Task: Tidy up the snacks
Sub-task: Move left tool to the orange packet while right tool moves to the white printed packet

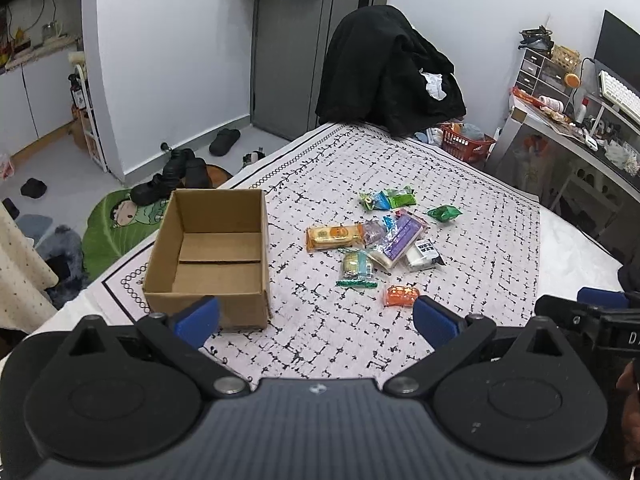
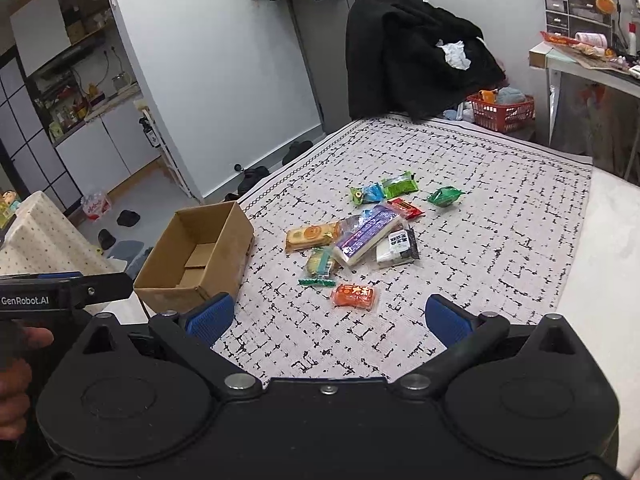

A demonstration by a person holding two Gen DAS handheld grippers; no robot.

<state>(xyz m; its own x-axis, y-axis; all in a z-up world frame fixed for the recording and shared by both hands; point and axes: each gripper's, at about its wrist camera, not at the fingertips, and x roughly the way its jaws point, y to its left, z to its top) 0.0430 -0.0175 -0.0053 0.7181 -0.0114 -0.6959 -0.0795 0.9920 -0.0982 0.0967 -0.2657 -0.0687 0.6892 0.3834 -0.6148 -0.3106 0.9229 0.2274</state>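
An open cardboard box (image 1: 208,256) stands on the patterned cloth at the left and looks bare inside; it also shows in the right wrist view (image 2: 200,252). Several wrapped snacks lie in a loose pile right of it: an orange biscuit pack (image 1: 334,237), a purple bar (image 1: 400,240), a small orange pack (image 1: 400,295) nearest me, and green packs (image 1: 398,198). The same pile shows in the right wrist view, with the small orange pack (image 2: 354,295) nearest. My left gripper (image 1: 316,316) is open and empty, short of the box and pile. My right gripper (image 2: 326,316) is open and empty, just short of the small orange pack.
The cloth (image 1: 360,160) covers a table with edges at left and far side. A chair draped with black clothes (image 1: 384,72) stands at the far edge. A red basket (image 1: 466,142) and a cluttered desk (image 1: 568,120) are at the right. Shoes lie on the floor at the left.
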